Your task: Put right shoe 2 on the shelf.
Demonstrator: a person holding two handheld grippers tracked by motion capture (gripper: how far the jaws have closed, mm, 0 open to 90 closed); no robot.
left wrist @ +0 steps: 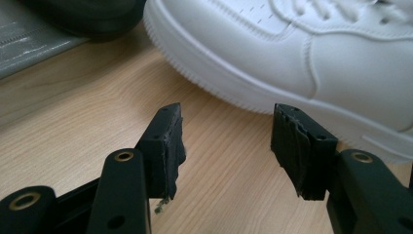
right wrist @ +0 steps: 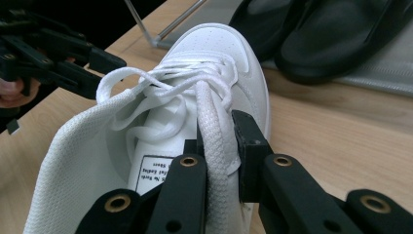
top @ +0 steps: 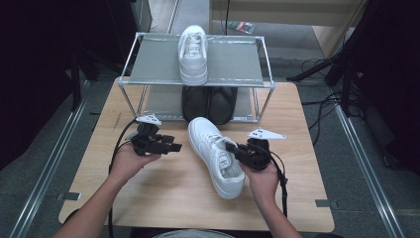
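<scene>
White sneaker (top: 216, 156) lies mid-table, toe toward the rack (top: 198, 64), where its mate (top: 193, 47) sits up top. Left gripper (left wrist: 226, 141) hangs wide and empty beside the sole. Right gripper (right wrist: 216, 156) pinches the collar. Likely step: lifting it; next it needs raising to the rack beside its mate.

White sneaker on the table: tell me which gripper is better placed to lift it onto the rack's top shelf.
Right. The right gripper is shut on the white sneaker at its collar. The left gripper is open beside its toe, holding nothing.
</scene>
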